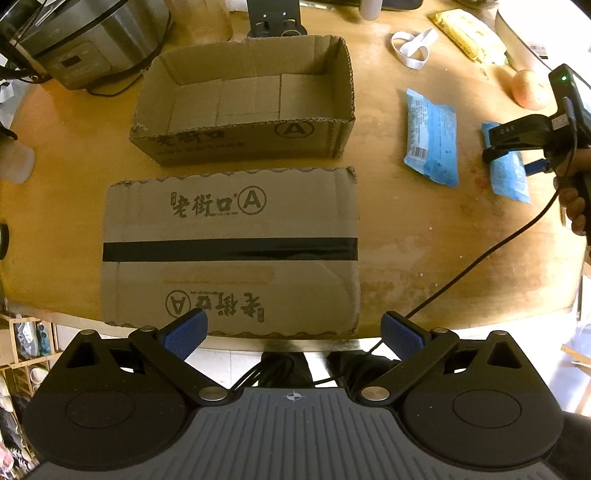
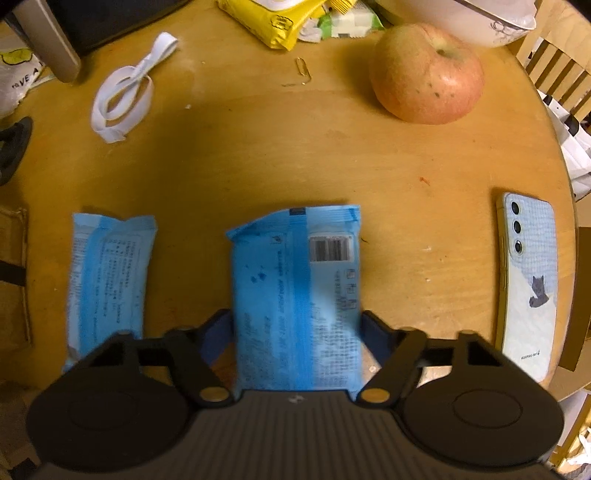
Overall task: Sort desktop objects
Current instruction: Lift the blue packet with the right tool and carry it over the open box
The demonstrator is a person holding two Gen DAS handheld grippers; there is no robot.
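Two blue tissue packs lie on the wooden table. My right gripper (image 2: pixel 295 332) has its fingers on both sides of the right pack (image 2: pixel 295 288), closed against it; this pack also shows in the left wrist view (image 1: pixel 508 173) under the right gripper (image 1: pixel 495 146). The other pack (image 2: pixel 109 273) lies to its left, also in the left wrist view (image 1: pixel 431 136). My left gripper (image 1: pixel 293 332) is open and empty over the near table edge, above an upturned cardboard box (image 1: pixel 231 251). An open empty cardboard box (image 1: pixel 243 144) stands behind it.
An apple (image 2: pixel 426 72), a white strap (image 2: pixel 123 92), a paperclip (image 2: pixel 303 70), yellow packets (image 2: pixel 273 18) and a white bowl (image 2: pixel 480 22) lie at the back. A phone (image 2: pixel 528 280) lies face down at the right. A rice cooker (image 1: pixel 88 40) stands at the back left.
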